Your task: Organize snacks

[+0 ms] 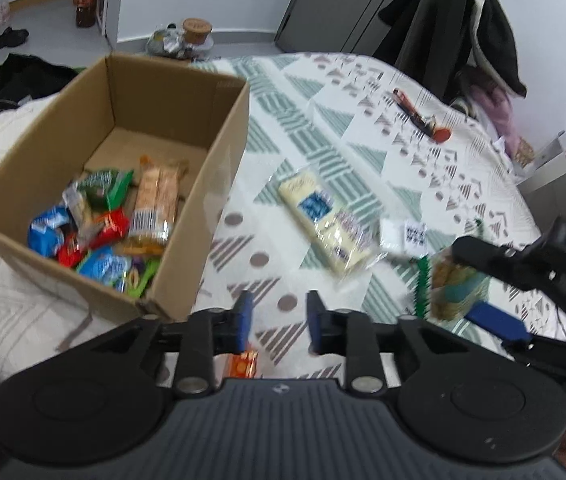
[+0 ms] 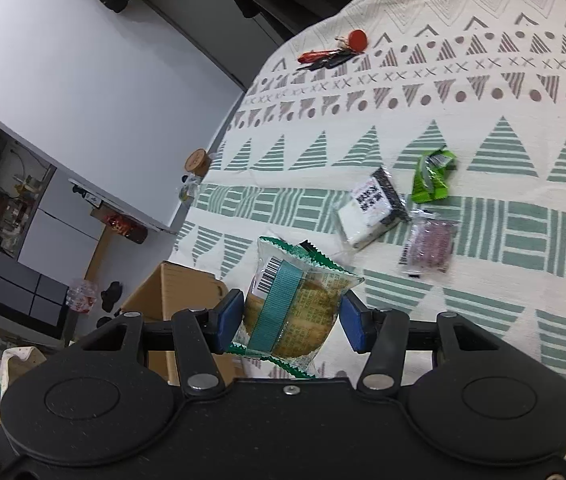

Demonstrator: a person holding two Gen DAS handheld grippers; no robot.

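A patterned bedspread [image 2: 463,240] carries a cardboard box [image 1: 187,208] partly filled with snack packets, and just beside it lies a pale cracker pack [image 1: 325,226]. The right gripper [image 2: 290,320] pinches a clear green-edged pastry packet [image 2: 291,312] between its fingers above the bedspread. The left gripper [image 1: 279,322] hovers with fingers spread, holding nothing.

We list a brown cardboard box [image 1: 219,152] holding blue, red, green and orange packets [image 1: 99,236]. The bedspread [image 2: 483,240] is cream with green striped triangles, grey-mauve dots and crosses. We note a pale yellow pack [image 1: 325,226] with blue label, a lime green wrapper [image 2: 431,176], a purple packet [image 2: 429,246], and a clear pastry bag [image 2: 295,308], teal-banded, between blue pads [image 2: 230,318].
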